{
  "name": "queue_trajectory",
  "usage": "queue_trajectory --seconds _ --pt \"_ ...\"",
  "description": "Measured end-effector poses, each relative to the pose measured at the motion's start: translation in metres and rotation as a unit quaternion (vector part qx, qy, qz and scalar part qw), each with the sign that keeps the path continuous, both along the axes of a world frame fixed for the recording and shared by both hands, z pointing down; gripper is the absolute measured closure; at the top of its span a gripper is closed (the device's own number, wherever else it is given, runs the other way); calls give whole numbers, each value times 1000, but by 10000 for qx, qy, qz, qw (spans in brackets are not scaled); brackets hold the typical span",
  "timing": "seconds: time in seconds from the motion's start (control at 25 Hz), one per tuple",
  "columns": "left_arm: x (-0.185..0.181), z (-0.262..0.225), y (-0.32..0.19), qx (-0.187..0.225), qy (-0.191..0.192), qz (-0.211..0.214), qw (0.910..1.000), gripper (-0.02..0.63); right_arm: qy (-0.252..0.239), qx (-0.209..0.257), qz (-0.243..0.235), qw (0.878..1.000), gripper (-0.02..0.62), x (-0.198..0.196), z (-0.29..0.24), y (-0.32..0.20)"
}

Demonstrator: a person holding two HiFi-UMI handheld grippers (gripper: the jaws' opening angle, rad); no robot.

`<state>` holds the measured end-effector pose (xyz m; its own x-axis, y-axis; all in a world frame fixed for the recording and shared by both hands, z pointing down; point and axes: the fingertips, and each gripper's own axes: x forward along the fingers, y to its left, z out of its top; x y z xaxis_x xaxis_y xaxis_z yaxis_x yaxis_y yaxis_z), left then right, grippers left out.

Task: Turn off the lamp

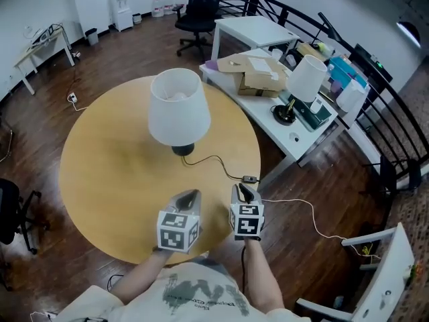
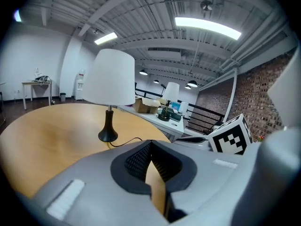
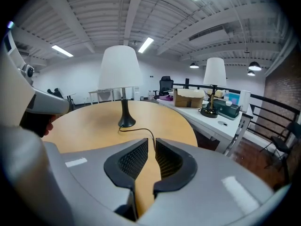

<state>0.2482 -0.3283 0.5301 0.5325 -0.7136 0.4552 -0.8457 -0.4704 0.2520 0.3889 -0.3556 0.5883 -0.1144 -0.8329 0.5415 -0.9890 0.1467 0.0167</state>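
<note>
The lamp (image 1: 177, 109) has a white shade and a black foot and stands mid-table on the round wooden table (image 1: 100, 173). Its black cord (image 1: 214, 161) runs to a small inline switch (image 1: 249, 178) near the table's right edge. My right gripper (image 1: 242, 190) hovers just behind that switch, a narrow gap between its pads and nothing in it. My left gripper (image 1: 191, 194) hangs beside it, jaw tips touching, empty. In the left gripper view the lamp (image 2: 109, 77) stands ahead of my left gripper (image 2: 150, 144). In the right gripper view the lamp (image 3: 119, 67) is ahead of my right gripper (image 3: 151, 142).
A white desk (image 1: 295, 146) to the right carries a second lamp (image 1: 306, 78), cardboard boxes (image 1: 258, 72) and clutter. A black office chair (image 1: 199, 12) stands behind it. A white cable (image 1: 301, 213) trails on the wooden floor. A black railing (image 1: 375, 99) runs along the right.
</note>
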Motion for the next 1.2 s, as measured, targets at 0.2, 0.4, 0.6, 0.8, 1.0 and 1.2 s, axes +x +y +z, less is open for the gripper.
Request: queue_trajectory --seconds 0.2,0.4,0.6,0.8,1.0,1.2 --pt "-23 -15 23 184 81 24 9998 609 14 220 -103 9997 580 -36 -25 29" --pt "-45 -31 54 346 202 89 9992 609 -74 482 -143 9987 591 -74 -56 67" --pt "-62 -42 86 439 323 182 9983 609 -67 726 -188 9972 593 -105 -80 107" --pt "-78 -49 117 579 399 261 9972 609 -189 918 -273 9952 595 -135 -97 147" --pt "-98 -55 148 759 397 327 9958 609 -279 1174 -379 9920 595 -170 -116 183" --pt "-121 -64 172 988 487 253 9936 609 -376 1405 -467 9883 595 -197 -132 211"
